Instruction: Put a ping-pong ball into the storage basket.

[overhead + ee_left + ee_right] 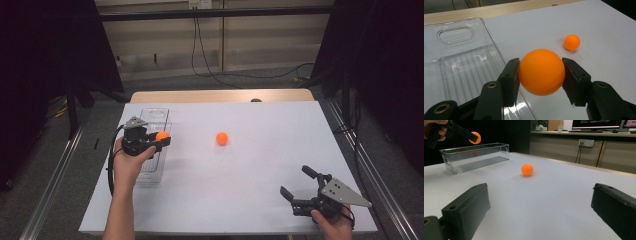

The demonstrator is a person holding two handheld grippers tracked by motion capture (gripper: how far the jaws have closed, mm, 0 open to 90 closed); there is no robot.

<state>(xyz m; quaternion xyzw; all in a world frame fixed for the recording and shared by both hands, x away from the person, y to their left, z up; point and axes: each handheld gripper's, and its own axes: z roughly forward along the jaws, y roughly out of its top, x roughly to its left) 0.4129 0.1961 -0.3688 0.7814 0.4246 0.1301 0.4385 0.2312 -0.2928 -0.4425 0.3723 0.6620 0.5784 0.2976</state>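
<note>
Orange ball [541, 72] sits pinched between the left gripper's [161, 140] jaws, over the clear tray's [461, 67] right rim; released there, it could clip the rim and bounce off. Right gripper [299, 184] rests spread

held ball [541, 72]: matt orange, smooth plastic | bin [461, 62]: clear glossy ribbed plastic | table [260, 165]: matt white, possibly laminate | jaws: matt black plastic
</note>
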